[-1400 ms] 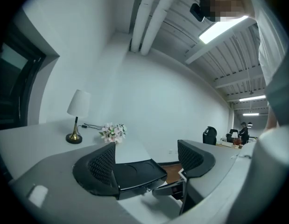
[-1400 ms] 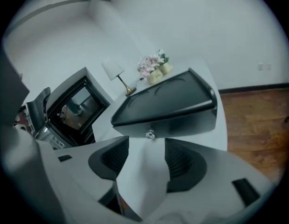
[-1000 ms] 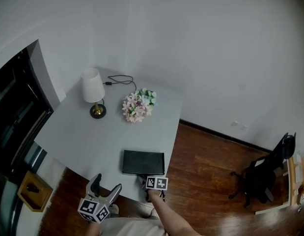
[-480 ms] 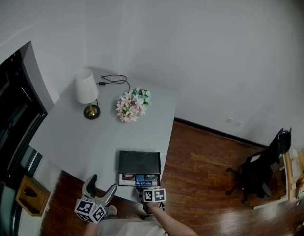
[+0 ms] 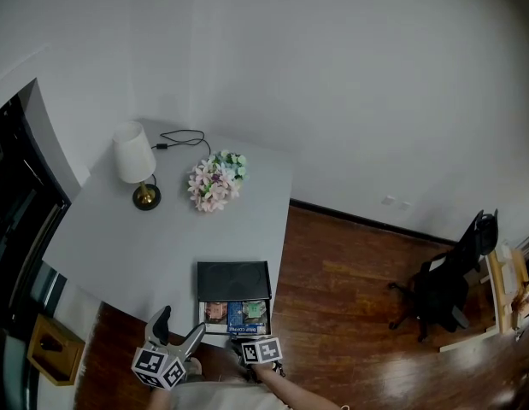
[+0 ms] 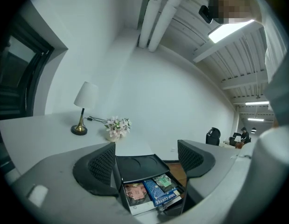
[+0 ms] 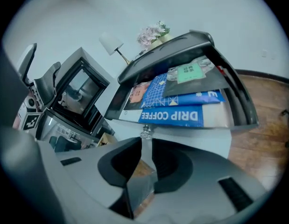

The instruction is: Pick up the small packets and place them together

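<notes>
right gripper (image 7: 145, 141), jaws just narrowed, apparently pinching small silver drawer knob (image 7: 145, 132) to keep shallow black plastic drawer (image 7: 238, 101) pulled out; small colourful packets (image 7: 172, 116) lying inside; left gripper (image 6: 146, 155) spread wide, empty, ready for picking.

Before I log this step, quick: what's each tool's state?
Left tool: open, empty.
Right tool: jaws have just been closing, shut on the drawer knob.

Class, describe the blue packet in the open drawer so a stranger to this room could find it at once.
Find the pale table; at its near edge a black box has its drawer pulled out. Of three inside, the blue packet is the middle one, printed DRIP COFFEE, between a pinkish packet and a green packet.
</notes>
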A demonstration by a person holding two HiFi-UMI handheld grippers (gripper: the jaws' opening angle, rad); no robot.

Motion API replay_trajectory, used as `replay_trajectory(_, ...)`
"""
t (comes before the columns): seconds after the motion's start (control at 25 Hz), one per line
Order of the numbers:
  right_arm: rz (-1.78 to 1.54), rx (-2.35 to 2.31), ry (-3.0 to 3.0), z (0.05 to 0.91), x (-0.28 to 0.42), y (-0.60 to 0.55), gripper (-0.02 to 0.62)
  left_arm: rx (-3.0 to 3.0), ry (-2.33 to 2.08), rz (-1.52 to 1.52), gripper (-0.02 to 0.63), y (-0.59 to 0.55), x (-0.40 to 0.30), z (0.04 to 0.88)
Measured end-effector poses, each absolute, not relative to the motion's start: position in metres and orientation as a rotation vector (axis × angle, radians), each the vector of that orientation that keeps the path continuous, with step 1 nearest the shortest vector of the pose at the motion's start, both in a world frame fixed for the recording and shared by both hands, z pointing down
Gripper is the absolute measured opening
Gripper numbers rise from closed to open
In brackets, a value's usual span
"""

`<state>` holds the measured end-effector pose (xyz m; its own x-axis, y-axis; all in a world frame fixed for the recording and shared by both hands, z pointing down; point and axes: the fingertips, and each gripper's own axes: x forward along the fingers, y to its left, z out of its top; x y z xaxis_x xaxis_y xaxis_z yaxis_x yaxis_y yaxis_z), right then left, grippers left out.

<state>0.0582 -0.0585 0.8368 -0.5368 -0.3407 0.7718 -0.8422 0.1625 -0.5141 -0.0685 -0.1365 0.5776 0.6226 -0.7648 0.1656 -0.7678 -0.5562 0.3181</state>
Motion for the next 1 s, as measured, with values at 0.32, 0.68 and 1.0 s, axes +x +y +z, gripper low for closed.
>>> replay_trajectory(0.32, 1.222, 1.184, -2.286, 0.757, 0.074, -0.065, 0.104, 2.511, -1.230, 0.002, 0.402, -0.139, -0.067, 0.571)
replay_trajectory(0.68, 0.369, 1.574, -2.743, 0.563, 0.120, -0.131, 0.114, 2.616, -1.286, -0.026, 0.402, -0.148, -0.063, 0.534)
replay_trajectory(1.0, 0.008, 1.733, -2.718, 0.502, 0.147, -0.137, 0.482, 2.737, -1.441, -0.034, 0.428, -0.155, -0.061, 0.494)
